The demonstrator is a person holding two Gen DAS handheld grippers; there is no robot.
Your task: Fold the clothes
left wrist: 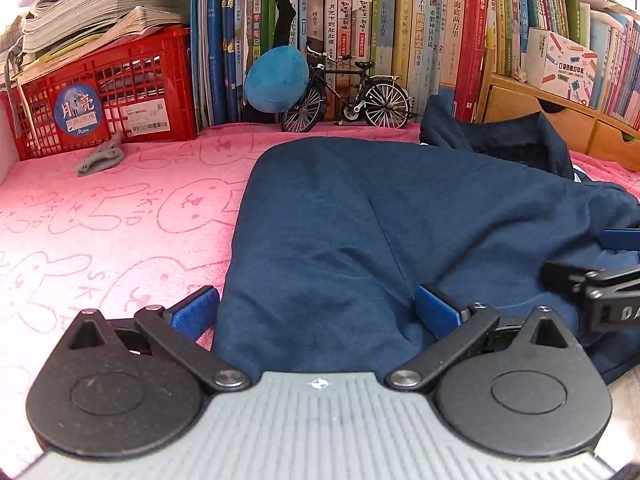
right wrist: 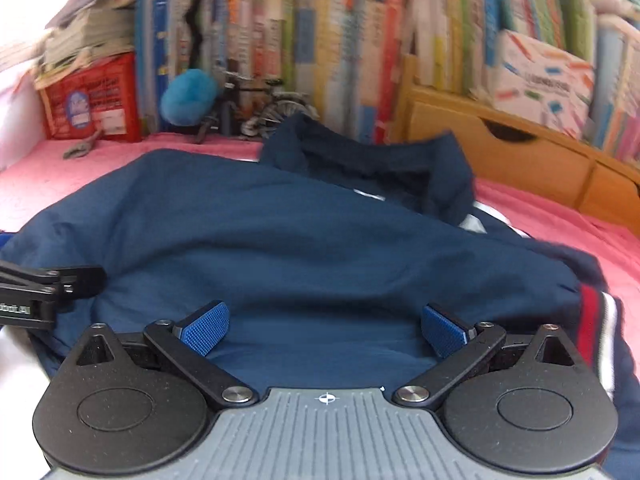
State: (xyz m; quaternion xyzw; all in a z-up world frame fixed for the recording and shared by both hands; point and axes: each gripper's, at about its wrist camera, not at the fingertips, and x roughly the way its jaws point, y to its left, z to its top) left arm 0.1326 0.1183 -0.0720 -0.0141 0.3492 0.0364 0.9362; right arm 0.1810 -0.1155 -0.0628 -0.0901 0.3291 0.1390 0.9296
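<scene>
A navy blue garment (left wrist: 360,220) lies bunched on a pink towel (left wrist: 100,220) printed with rabbits. My left gripper (left wrist: 316,312) is open wide over the garment's near left edge. One blue pad (left wrist: 196,312) is over the towel and the other rests on the cloth. My right gripper (right wrist: 324,332) is also open wide, low over the garment (right wrist: 280,240), with loose cloth between its pads and nothing pinched. A red and white striped cuff (right wrist: 596,320) shows at the garment's right end. Each gripper shows at the edge of the other's view.
A wall of books (left wrist: 360,40) lines the back. In front of it stand a red crate (left wrist: 108,92), a blue plush (left wrist: 276,80) and a model bicycle (left wrist: 348,96). Wooden drawers (right wrist: 500,152) stand at the back right. A small grey item (left wrist: 100,158) lies on the towel.
</scene>
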